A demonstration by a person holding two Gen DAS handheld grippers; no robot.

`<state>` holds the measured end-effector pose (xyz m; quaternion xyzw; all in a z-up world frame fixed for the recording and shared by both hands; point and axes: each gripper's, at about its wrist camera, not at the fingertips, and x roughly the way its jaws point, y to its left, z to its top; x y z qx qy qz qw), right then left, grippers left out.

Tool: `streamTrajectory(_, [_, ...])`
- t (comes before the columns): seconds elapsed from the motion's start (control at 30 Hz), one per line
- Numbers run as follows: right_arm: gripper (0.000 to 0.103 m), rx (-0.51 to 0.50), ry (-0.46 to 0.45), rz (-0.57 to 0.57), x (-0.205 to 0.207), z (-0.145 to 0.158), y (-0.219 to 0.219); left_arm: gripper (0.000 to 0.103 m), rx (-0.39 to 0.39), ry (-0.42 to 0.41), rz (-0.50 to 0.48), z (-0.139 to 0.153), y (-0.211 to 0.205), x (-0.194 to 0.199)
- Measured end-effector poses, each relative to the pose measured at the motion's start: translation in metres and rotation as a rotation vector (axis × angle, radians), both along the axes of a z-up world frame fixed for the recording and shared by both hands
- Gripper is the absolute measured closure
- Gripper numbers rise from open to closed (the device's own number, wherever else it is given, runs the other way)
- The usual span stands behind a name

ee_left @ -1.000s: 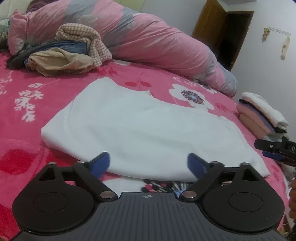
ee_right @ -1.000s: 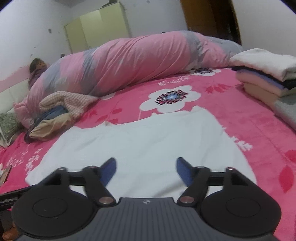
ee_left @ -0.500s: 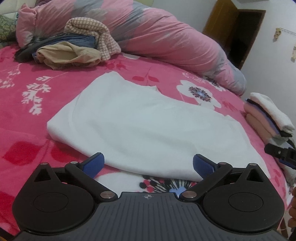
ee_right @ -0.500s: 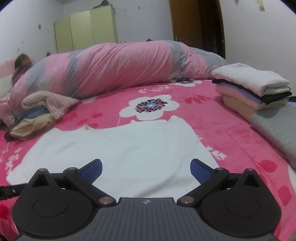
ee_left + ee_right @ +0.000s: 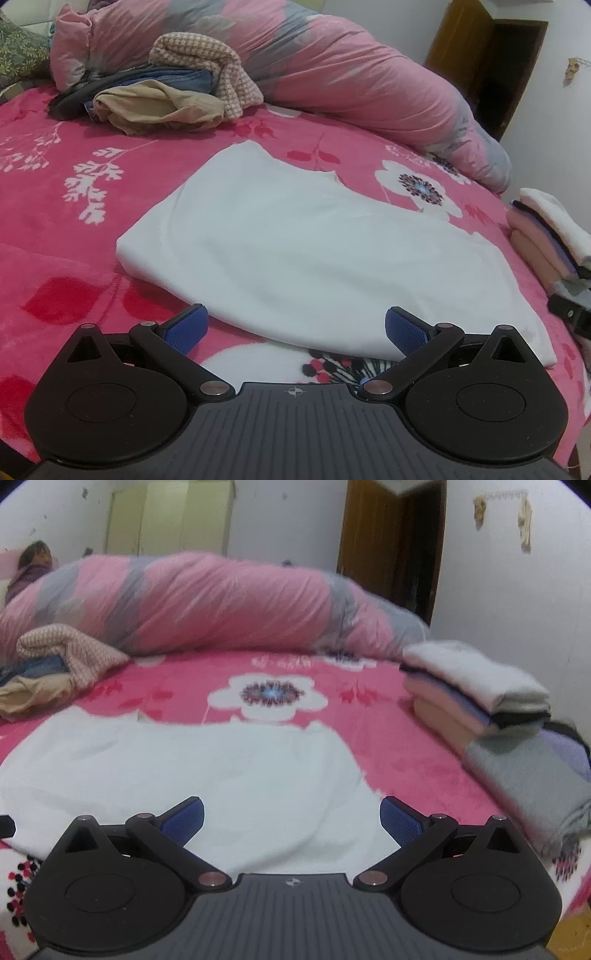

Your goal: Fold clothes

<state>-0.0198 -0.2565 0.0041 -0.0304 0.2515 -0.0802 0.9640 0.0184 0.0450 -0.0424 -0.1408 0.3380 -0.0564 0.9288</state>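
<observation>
White garment [image 5: 314, 251] flat on bed: soft, light, limp; take near hem, 6 o'clock. Left gripper [image 5: 295, 328], right gripper [image 5: 291, 814] spread wide, empty.

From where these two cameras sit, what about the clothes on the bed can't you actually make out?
- White garment: its near edge is hidden behind the left gripper in the left wrist view and the right gripper in the right; what kind of garment it is cannot be told.
- Folded stack: blurred in the right view, cut off by the frame edge in the left.
- Unfolded pile: pieces overlap, so their number is unclear.
</observation>
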Motion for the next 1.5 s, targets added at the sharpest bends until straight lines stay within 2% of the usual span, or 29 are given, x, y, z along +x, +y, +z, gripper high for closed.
streamTrajectory(0.17, [0.000, 0.066, -0.038, 0.048, -0.001, 0.003, -0.007, 0.000, -0.008, -0.004, 0.003, -0.001, 0.003, 0.001])
streamTrajectory(0.7, [0.000, 0.172, -0.047, 0.073, 0.008, 0.001, -0.013, 0.000, -0.005, -0.015, 0.003, -0.007, 0.007, 0.004])
streamTrajectory(1.13, [0.000, 0.155, -0.097, 0.130, 0.015, 0.004, -0.002, 0.000, -0.016, -0.022, 0.008, -0.009, 0.009, 0.009])
streamTrajectory(1.3, [0.000, 0.172, -0.073, 0.131, 0.023, 0.003, -0.005, 0.000, -0.034, -0.048, -0.005, -0.010, 0.012, 0.010])
streamTrajectory(1.4, [0.000, 0.216, -0.031, 0.104, 0.031, 0.000, -0.011, 0.000, -0.070, -0.066, -0.026, -0.009, 0.014, 0.010])
streamTrajectory(1.5, [0.000, 0.274, -0.023, 0.082, 0.033, -0.003, -0.020, 0.000, -0.064, -0.095, -0.038, -0.004, 0.012, 0.010])
